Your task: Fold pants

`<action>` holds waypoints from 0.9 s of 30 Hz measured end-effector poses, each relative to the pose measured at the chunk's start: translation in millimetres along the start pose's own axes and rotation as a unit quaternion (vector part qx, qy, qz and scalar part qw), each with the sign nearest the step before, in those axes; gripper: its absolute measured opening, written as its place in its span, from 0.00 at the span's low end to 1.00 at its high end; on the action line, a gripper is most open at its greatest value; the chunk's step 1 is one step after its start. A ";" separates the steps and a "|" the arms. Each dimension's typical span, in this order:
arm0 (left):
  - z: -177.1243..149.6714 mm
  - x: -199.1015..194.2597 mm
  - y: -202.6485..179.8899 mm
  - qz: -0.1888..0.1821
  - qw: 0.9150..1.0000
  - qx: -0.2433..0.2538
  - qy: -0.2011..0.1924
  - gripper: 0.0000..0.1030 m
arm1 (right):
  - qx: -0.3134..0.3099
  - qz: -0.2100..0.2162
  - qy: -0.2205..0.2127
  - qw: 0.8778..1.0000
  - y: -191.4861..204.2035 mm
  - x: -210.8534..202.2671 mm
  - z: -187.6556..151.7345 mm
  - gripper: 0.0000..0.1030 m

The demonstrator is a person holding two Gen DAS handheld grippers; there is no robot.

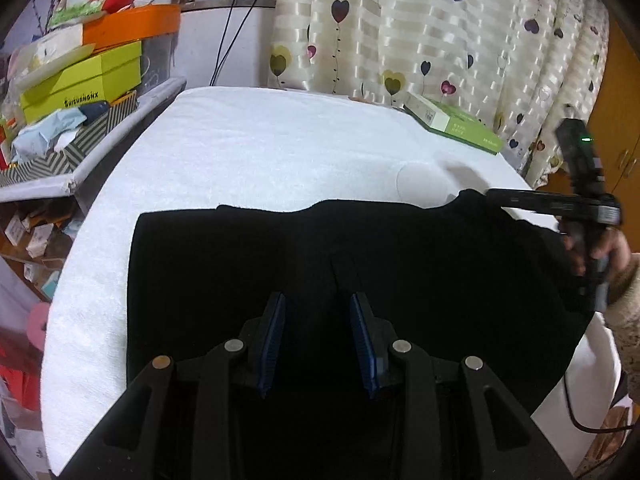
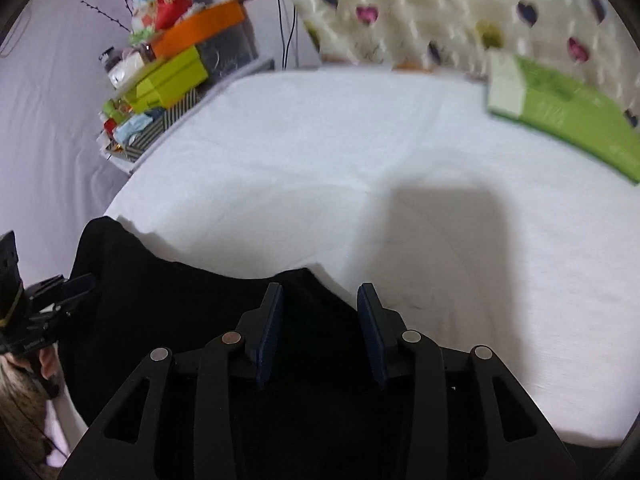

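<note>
A white towel-like cloth (image 1: 248, 148) covers the work surface and fills most of both views. On its near part lie the black pants (image 1: 360, 248), folded into a broad dark block whose far edge runs roughly straight across the left wrist view; in the right wrist view the same garment (image 2: 180, 300) occupies the lower left, its far edge ending just beyond the fingers.

Behind the surface hangs a cream curtain (image 1: 440, 28) printed with hearts. A cluttered shelf at the left carries a lime-green box (image 1: 84, 80) under an orange box (image 1: 132, 26). A flat green box (image 1: 452, 122) rests at the far right edge of the cloth.

The left gripper (image 1: 318, 304) hangs over the middle of the pants, its blue-padded fingers moderately apart with only dark fabric seen beneath; whether the pads touch the cloth cannot be told. The right gripper (image 2: 320, 294) stands with its fingers parted over the garment's far edge, nothing clamped between them. In the left wrist view it appears at the pants' right corner, held by a hand (image 1: 608, 252) in a speckled sleeve (image 1: 628, 320).
</note>
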State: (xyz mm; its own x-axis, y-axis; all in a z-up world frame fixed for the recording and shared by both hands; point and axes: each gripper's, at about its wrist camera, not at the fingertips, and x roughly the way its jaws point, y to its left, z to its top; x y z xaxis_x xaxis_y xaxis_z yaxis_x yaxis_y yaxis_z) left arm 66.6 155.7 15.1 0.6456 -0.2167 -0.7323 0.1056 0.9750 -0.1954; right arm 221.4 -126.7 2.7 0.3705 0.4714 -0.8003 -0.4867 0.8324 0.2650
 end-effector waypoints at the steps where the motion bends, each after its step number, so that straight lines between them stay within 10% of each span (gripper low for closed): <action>1: -0.2 -0.1 0.9 -0.002 1.000 -0.002 -0.002 0.35 | 0.003 0.002 0.003 1.000 -0.8 1.4 0.5 0.38; 7: -1.2 0.1 4.7 -0.012 1.000 -0.006 -0.005 0.35 | -0.030 0.009 -0.004 1.000 8.6 1.6 3.8 0.06; 27: -9.6 -11.6 6.0 0.007 1.000 -0.004 -0.005 0.35 | -0.044 -0.067 -0.064 0.995 16.5 -27.5 -3.1 0.19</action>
State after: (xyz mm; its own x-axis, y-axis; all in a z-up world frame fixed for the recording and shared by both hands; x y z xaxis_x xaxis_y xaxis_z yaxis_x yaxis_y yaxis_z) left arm 52.5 163.7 16.1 0.6549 -0.2019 -0.7283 0.0896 0.9776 -0.1905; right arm 200.7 -126.8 27.4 0.5313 0.3951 -0.7494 -0.4914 0.8643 0.1073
